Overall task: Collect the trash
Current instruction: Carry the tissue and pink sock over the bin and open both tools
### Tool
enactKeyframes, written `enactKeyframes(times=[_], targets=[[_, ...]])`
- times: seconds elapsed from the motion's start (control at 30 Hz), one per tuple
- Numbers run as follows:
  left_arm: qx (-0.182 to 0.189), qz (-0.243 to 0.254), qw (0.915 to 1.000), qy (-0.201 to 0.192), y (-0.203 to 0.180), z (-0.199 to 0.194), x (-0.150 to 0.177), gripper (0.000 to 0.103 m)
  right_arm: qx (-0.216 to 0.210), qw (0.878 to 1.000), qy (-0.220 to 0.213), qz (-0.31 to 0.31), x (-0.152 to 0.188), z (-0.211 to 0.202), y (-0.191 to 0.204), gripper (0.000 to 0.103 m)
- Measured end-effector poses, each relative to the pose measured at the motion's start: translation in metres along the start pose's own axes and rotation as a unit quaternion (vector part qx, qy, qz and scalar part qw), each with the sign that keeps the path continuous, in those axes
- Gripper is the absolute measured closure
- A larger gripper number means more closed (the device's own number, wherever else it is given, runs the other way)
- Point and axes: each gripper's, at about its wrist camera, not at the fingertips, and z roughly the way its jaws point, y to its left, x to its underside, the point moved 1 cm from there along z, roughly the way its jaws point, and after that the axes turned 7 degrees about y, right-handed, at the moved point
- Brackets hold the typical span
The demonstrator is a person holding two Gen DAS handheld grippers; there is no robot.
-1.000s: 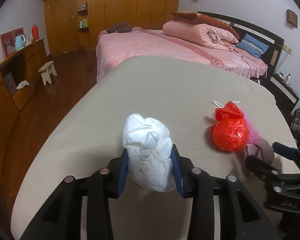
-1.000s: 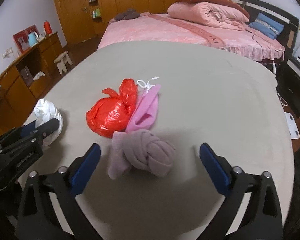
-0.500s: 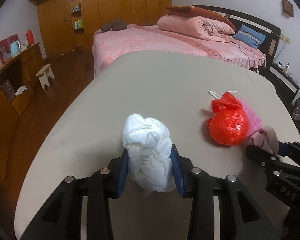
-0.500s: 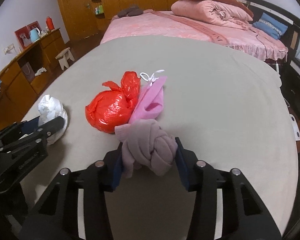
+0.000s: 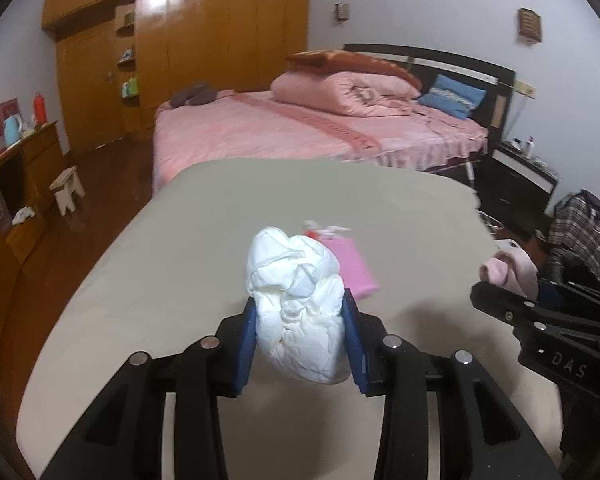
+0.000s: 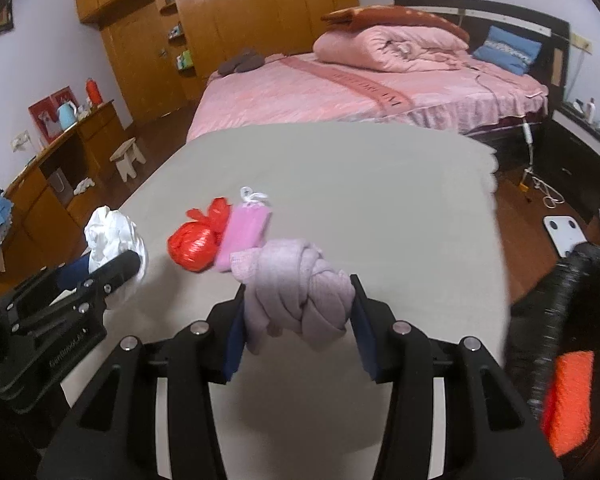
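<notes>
The left claw (image 5: 300,336) is clenched on a crumpled white plastic bag (image 5: 300,300), its blue pads pressing both sides and holding it above the beige cloth-covered table (image 5: 180,272). The right claw (image 6: 296,320), whose jaws have just been closing, now grips a knotted mauve knit cloth (image 6: 300,284) lifted off the table. Behind it on the table lie a tied red plastic bag (image 6: 194,244) and, touching it, a flat pink pouch (image 6: 246,236).
</notes>
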Motion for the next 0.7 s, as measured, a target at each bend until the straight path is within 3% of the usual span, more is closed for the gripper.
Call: enactKeyframes(times=[0.37,0.7], targets=[[0.072,0.053,0.996,-0.011,-0.106,-0.011,-0.012,0.064,0.052,0.996,-0.031,0.065,0.036,-0.065,-0.096,0.058],[0.154,0.134,0.9787,-0.014,-0.222,-0.015,-0.016,0.064,0.121,0.982,-0.041,0.139,0.074,-0.107,-0.194,0.058]])
